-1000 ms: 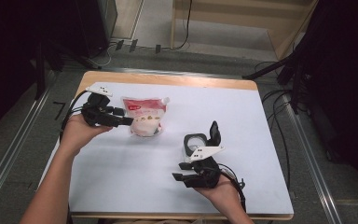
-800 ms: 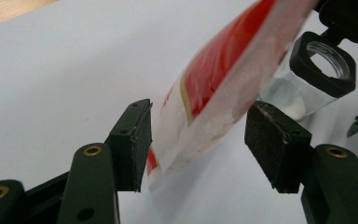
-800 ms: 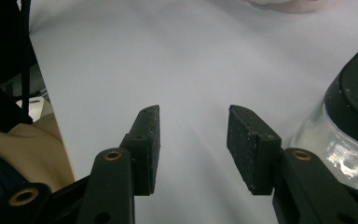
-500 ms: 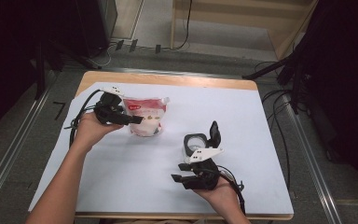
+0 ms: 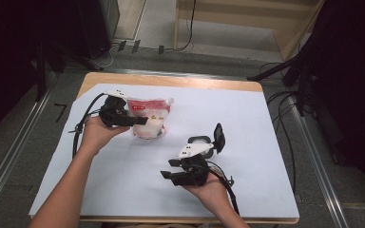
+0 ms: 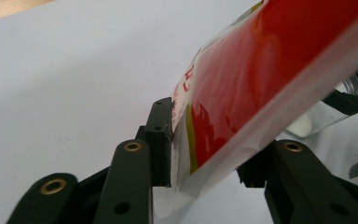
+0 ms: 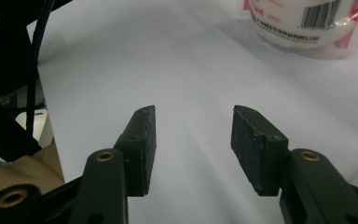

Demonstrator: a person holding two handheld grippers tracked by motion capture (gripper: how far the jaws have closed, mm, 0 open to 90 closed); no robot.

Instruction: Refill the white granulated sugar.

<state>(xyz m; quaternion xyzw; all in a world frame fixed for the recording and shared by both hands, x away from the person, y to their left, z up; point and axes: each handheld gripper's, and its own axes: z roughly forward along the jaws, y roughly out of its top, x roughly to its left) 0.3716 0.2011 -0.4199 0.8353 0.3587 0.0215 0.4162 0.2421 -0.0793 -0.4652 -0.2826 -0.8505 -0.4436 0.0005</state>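
Observation:
A red and white plastic bag point(image 5: 151, 118) with pale contents lies at the back left of the white table top point(image 5: 247, 118). My left gripper point(image 5: 141, 121) reaches it from the left. In the left gripper view the bag's sealed edge point(image 6: 261, 70) runs between the jaws, which have just been closing, and both pads press on it. The left gripper point(image 6: 205, 156) holds that edge. My right gripper point(image 5: 167, 169) is held low near the front, pointing left. Its jaws point(image 7: 193, 140) have just been opening, with bare table between them. The bag's barcoded end point(image 7: 303, 23) lies far ahead of them.
A small black object with an upright flap point(image 5: 213, 140) stands just behind the right hand. Cables trail from both grippers. The table's wooden edge point(image 5: 171, 80) runs along the back, with dark equipment and floor cables beyond it.
The left gripper has slid right onto the bag's edge and its jaws have closed on it. The right gripper has shifted a little to the left.

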